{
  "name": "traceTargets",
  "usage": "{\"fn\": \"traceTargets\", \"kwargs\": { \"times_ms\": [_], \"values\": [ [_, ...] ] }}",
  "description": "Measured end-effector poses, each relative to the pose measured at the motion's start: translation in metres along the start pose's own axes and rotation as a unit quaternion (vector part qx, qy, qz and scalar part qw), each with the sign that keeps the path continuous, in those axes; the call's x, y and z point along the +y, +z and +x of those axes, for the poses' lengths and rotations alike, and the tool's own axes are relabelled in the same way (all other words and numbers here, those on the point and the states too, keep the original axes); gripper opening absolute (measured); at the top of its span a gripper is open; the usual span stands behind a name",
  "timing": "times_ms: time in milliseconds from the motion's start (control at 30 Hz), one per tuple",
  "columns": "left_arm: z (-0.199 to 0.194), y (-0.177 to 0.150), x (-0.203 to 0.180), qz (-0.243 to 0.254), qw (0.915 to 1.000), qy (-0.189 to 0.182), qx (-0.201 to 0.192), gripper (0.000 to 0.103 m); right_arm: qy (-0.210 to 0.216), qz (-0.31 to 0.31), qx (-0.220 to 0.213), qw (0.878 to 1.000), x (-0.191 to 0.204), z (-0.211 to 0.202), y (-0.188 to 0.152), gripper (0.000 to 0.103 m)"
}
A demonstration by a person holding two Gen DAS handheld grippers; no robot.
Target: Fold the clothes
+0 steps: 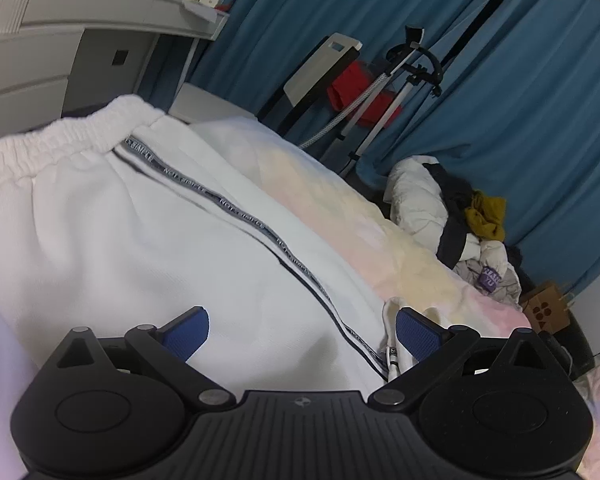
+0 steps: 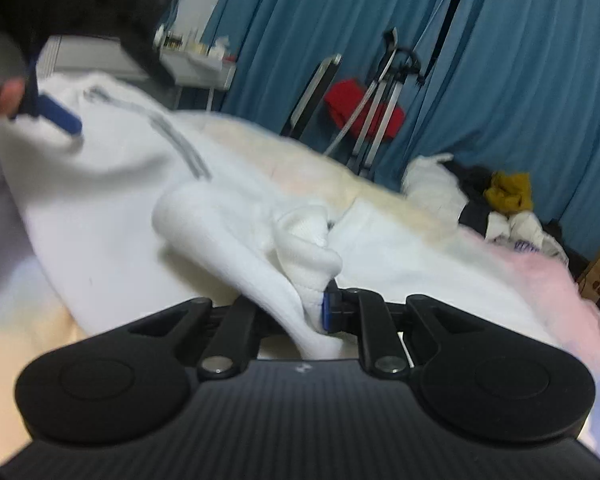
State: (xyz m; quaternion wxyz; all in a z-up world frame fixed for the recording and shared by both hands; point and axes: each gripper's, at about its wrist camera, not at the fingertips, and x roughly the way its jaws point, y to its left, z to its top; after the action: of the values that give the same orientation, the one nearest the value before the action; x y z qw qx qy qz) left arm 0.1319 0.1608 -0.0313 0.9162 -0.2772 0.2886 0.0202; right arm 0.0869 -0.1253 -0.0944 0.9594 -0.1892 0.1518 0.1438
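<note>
Blue curtains (image 1: 480,80) hang behind the bed (image 1: 400,248), where we work on white pants (image 1: 140,240).

Our left gripper (image 1: 302,334) has its blue pads spread wide, and they hold nothing; the pants lie under and between them, a white drawstring (image 1: 392,354) just beside the right pad. Our right gripper (image 2: 316,312) is clamped tight on a bunched cuff (image 2: 308,252) of the pants, with cloth pressed against the one blue pad (image 2: 327,314) we can see.

White and soft, the pants carry an elastic waistband (image 1: 60,140) and a dark side stripe (image 1: 260,232) with printed lettering. In the left view their long axis runs from the waistband at upper left down to the gripper at lower right, following the stripe. In the right view the leg is doubled back, its cuff gathered near the middle, and the left gripper (image 2: 58,114) shows blurred at the waistband end.

Beyond the pants, a heap of clothes (image 1: 460,216) sits at the far edge of the bed. A stand (image 1: 380,100) draped with red cloth (image 1: 356,96) rises before the curtains, a cardboard box (image 1: 548,310) lies at right, and a white desk (image 1: 80,40) with small bottles stands at left.
</note>
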Motion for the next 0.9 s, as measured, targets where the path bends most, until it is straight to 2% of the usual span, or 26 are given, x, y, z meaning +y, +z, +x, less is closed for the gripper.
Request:
{"fn": "traceTargets", "kwargs": {
  "times_ms": [67, 200, 300, 467, 633, 700, 767, 800, 833, 867, 900],
  "values": [
    [0.000, 0.000, -0.003, 0.008, 1.0000, 0.004, -0.004, 0.101, -0.001, 0.007, -0.014, 1.000, -0.002, -0.003, 0.006, 0.016],
    [0.000, -0.005, -0.007, 0.025, 0.9996, 0.012, 0.000, 0.101, 0.020, -0.001, -0.003, 1.000, 0.004, -0.001, 0.002, 0.016],
    [-0.011, -0.004, 0.001, 0.011, 0.9998, 0.016, 0.003, 0.101, 0.024, -0.020, -0.021, 0.999, 0.014, -0.009, 0.005, 0.016],
    [-0.035, 0.010, 0.015, 0.001, 0.9992, 0.031, 0.025, 0.101, 0.056, 0.011, 0.009, 0.998, 0.013, 0.001, -0.004, 0.016],
    [-0.061, 0.029, 0.031, 0.024, 0.9981, 0.045, 0.036, 0.102, 0.064, 0.050, 0.000, 0.997, 0.005, -0.001, 0.000, 0.019],
    [-0.067, 0.028, 0.038, 0.044, 0.9971, 0.056, 0.027, 0.102, 0.074, 0.081, 0.001, 0.994, -0.001, -0.001, 0.002, 0.026],
    [-0.069, 0.027, 0.046, 0.043, 0.9967, 0.063, 0.027, 0.103, 0.106, 0.109, 0.001, 0.988, -0.004, 0.001, 0.003, 0.053],
    [-0.069, 0.026, 0.050, 0.034, 0.9969, 0.064, 0.030, 0.102, 0.122, 0.123, 0.001, 0.985, -0.005, 0.002, 0.003, 0.062],
    [-0.068, 0.025, 0.054, 0.025, 0.9970, 0.066, 0.033, 0.102, 0.137, 0.131, 0.001, 0.982, -0.005, 0.000, 0.005, 0.075],
    [-0.067, 0.025, 0.058, 0.016, 0.9970, 0.066, 0.036, 0.102, 0.150, 0.140, 0.001, 0.979, -0.004, -0.001, 0.007, 0.082],
    [-0.070, 0.027, 0.062, 0.000, 0.9976, 0.062, 0.031, 0.102, 0.154, 0.149, 0.000, 0.977, -0.005, -0.005, 0.010, 0.081]
  ]
}}
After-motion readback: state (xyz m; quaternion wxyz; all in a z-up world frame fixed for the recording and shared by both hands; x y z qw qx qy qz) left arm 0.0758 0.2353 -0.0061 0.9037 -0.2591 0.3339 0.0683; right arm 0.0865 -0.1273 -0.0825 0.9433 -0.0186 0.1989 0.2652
